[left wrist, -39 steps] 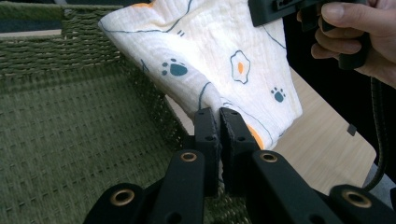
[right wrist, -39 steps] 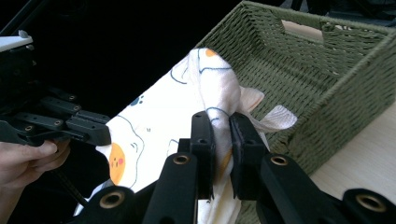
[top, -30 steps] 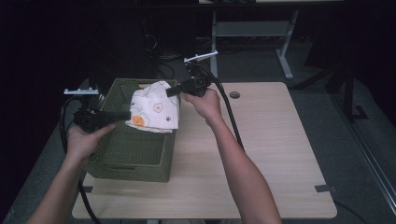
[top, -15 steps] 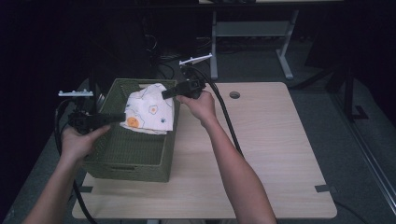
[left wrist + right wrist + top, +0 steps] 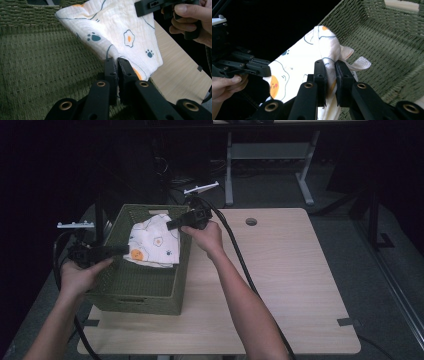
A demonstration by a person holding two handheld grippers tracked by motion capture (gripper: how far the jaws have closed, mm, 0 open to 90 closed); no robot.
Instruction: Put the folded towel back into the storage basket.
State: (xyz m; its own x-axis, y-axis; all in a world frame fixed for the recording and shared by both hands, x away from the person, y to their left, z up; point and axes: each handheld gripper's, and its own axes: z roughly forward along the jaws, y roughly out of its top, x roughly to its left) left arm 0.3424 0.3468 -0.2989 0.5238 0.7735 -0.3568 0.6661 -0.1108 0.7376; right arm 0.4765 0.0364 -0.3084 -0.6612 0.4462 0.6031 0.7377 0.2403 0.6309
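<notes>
Both forearms reach forward from the bottom of the high view. The left hand (image 5: pixel 82 272) grips the left hand-held gripper (image 5: pixel 119 251), which points right with its jaws pinched nearly together on cloth. The right hand (image 5: pixel 205 234) holds the right hand-held gripper (image 5: pixel 172 224) pointing left, its jaws also clamped on cloth.

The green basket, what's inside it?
A white cloth with egg and paw prints hangs over the woven basket, pinched by the left gripper and right gripper. The floor under the cloth is hidden.
</notes>
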